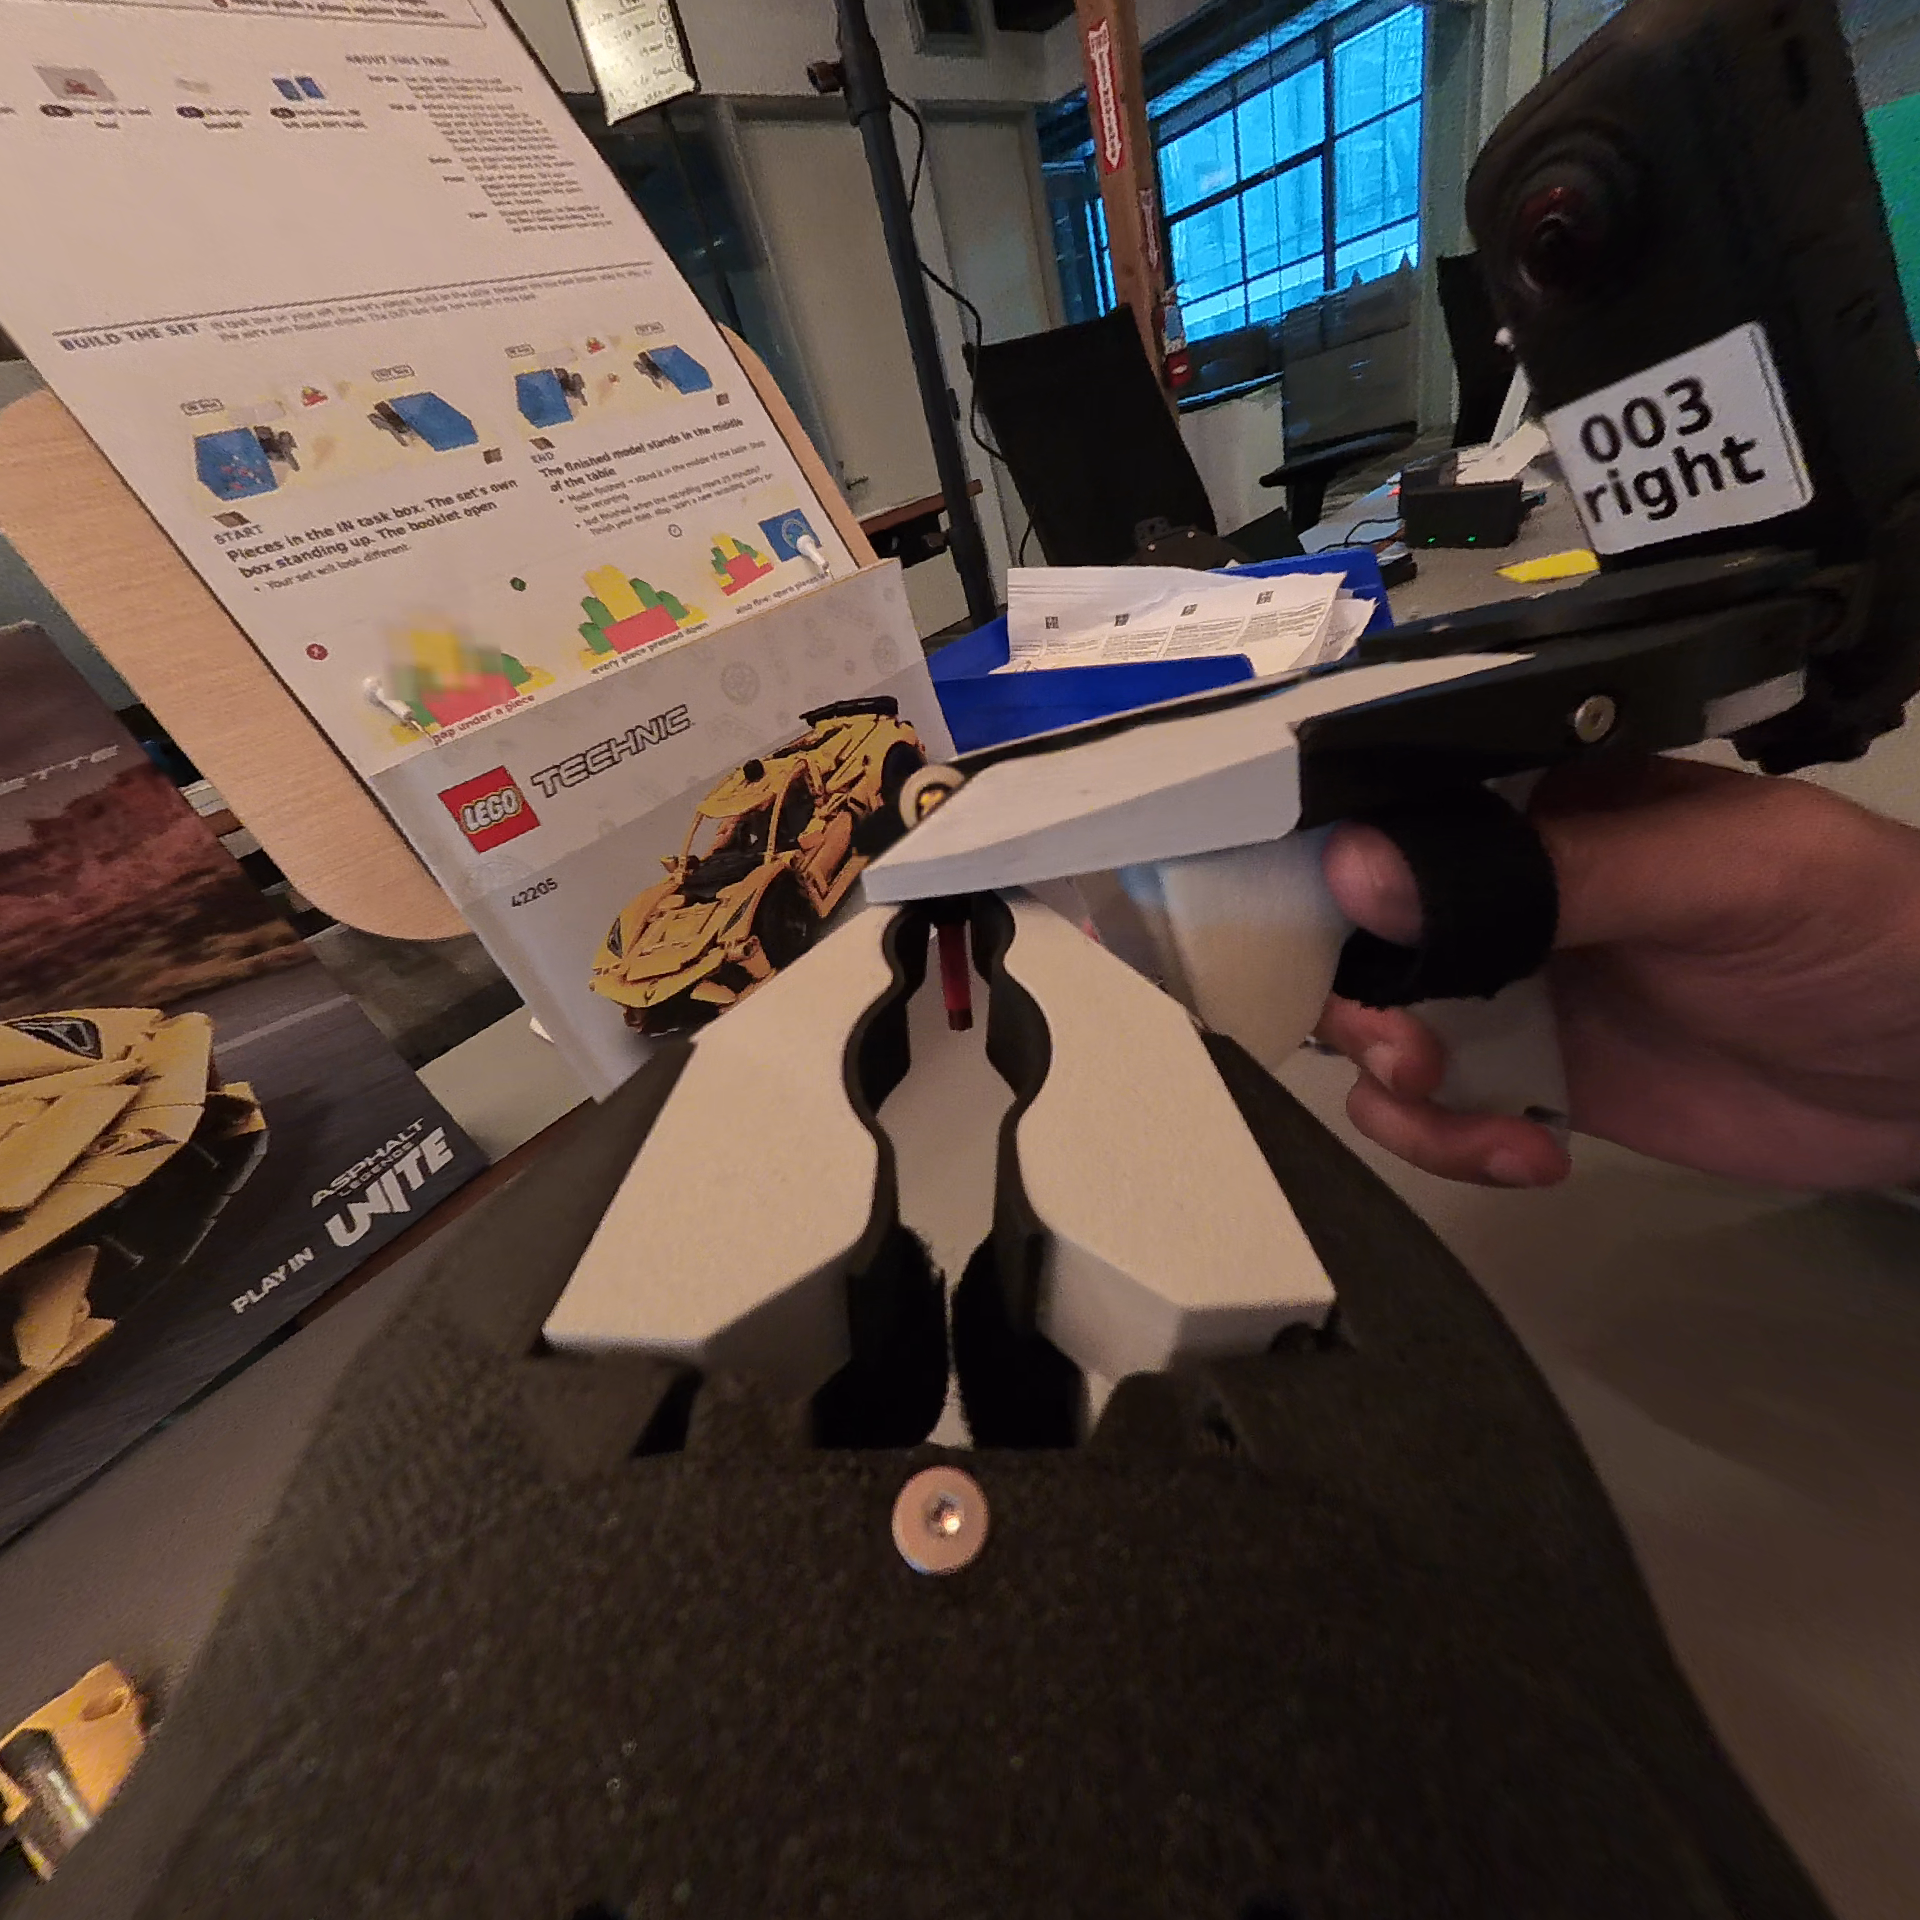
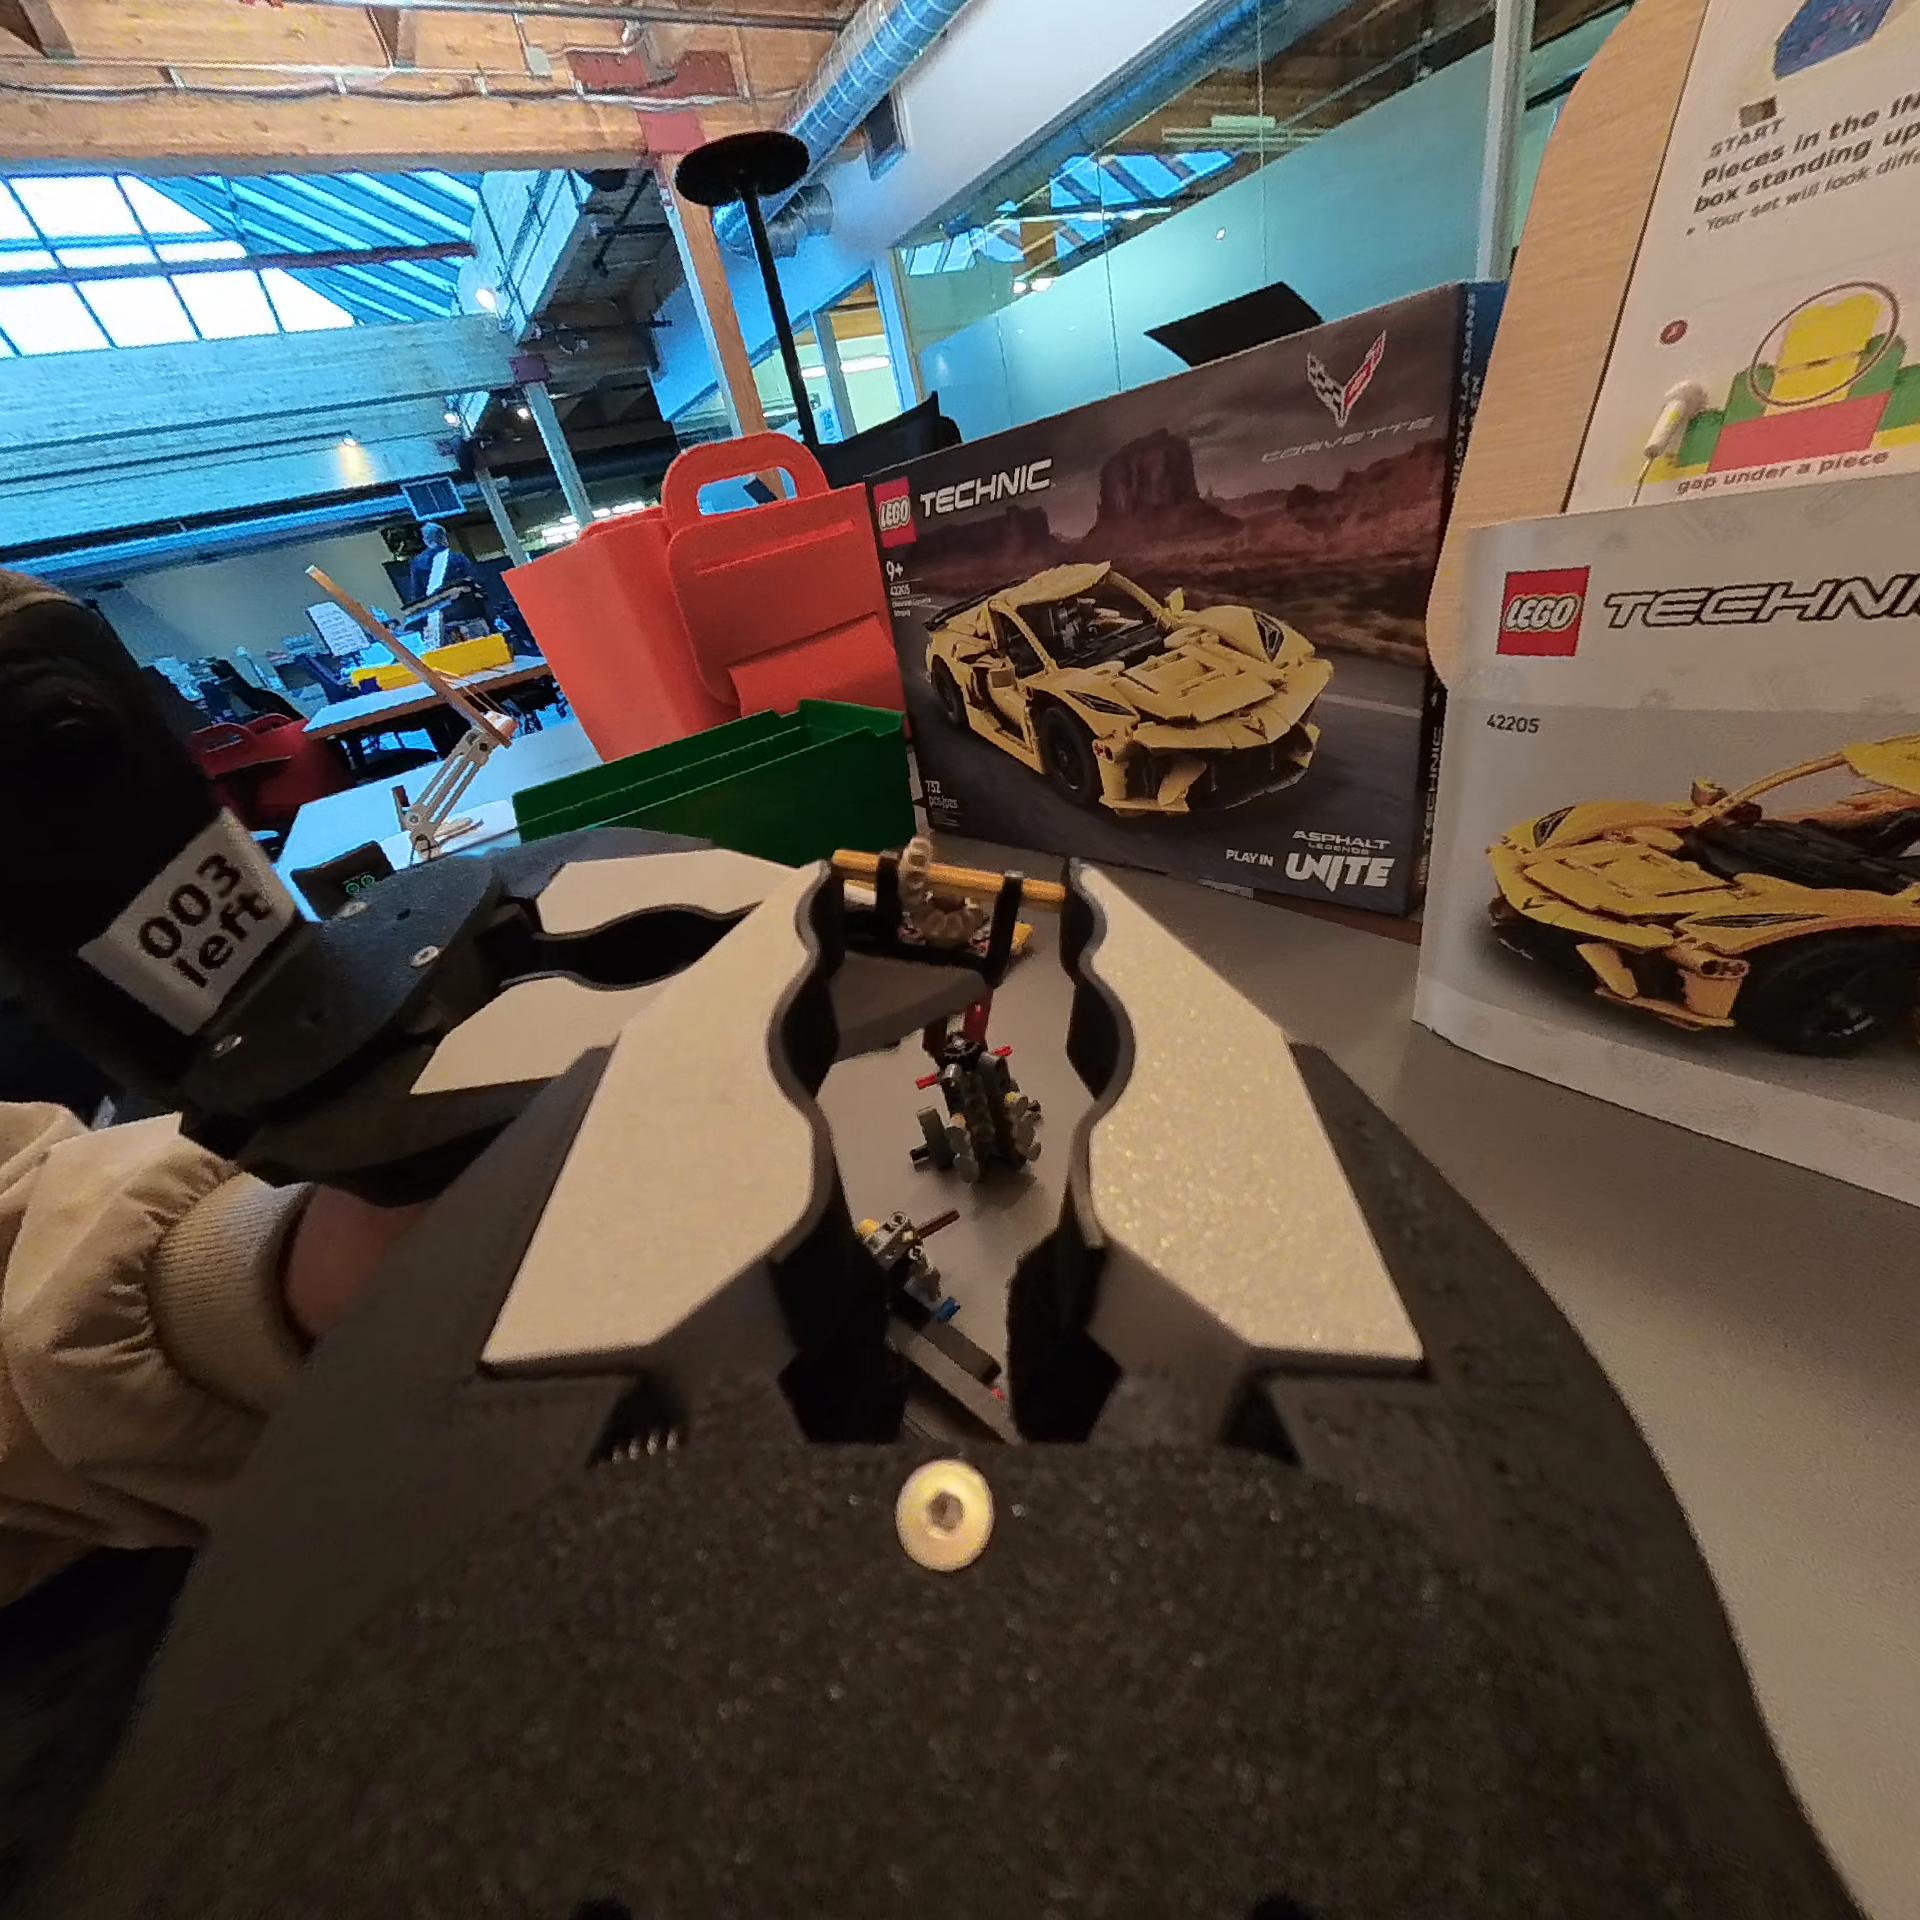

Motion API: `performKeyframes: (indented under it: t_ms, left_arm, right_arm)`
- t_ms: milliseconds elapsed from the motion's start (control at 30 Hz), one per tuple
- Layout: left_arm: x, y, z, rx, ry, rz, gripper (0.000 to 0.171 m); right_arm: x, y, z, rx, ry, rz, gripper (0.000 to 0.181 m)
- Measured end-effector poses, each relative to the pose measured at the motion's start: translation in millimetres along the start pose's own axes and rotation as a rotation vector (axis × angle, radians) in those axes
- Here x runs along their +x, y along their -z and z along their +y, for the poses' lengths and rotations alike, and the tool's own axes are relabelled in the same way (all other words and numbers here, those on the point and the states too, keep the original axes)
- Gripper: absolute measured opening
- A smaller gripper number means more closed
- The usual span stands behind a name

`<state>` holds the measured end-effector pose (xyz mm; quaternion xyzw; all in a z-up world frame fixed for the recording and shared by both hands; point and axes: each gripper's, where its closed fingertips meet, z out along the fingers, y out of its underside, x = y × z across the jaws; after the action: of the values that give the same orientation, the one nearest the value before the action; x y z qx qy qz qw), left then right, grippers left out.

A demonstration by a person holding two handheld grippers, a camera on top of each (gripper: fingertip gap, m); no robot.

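Note:
My left gripper [image 1: 951, 935] is shut on a short red axle [image 1: 954, 977] that sticks out between its fingertips. My right gripper [image 2: 948, 920] holds a small assembly [image 2: 940, 899] between its fingertips: a yellow axle, two black uprights and a tan gear. The two grippers meet at right angles. The left gripper [image 2: 914, 1003] comes in from the left with the red axle [image 2: 977, 1013] just under the assembly. In the left wrist view the right gripper [image 1: 904, 831] crosses from the right, its tan gear [image 1: 928, 795] at the tip. A hand [image 1: 1662, 987] grips its handle.
Two small grey part clusters [image 2: 977, 1122] [image 2: 904, 1242] lie on the grey table [image 2: 1507, 1299] below the grippers. A set box [image 2: 1164, 644], a booklet [image 2: 1683, 790], an instruction board [image 1: 343, 364], a green bin [image 2: 727, 779], a red container [image 2: 707, 613] and a blue bin of papers [image 1: 1091, 686] stand behind. A yellow piece [image 1: 78, 1725] lies at lower left. Left and right tips are no more than a few centimetres apart. Left tips and right tips are each some 30 cm from the yellow piece [image 1: 78, 1725].

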<state>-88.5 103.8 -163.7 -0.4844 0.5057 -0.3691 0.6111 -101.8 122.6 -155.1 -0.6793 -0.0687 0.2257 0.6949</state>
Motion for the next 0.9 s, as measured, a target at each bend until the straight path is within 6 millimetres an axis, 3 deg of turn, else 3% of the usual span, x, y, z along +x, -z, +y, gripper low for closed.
performKeyframes:
  t_ms: [367,433,733,900]
  left_arm:
    - [4.7,5.5,-14.4,0.036,-0.051,-0.018,0.007]
    - [6.8,6.3,-19.7,0.068,-0.033,-0.019,0.007]
    - [9.0,10.9,-32.0,0.101,-0.081,-0.024,0.008]
    - [5.5,5.0,-13.9,0.027,-0.097,0.007,0.008]
  right_arm:
    - [-9.6,5.9,-9.1,0.008,-0.026,-0.056,0.037]
    - [-14.8,8.6,-14.3,0.048,-0.065,-0.073,0.024]
    - [-24.5,13.0,-25.4,0.103,-0.019,-0.119,0.024]
    - [-12.2,7.1,-11.8,0.012,-0.071,-0.112,0.027]
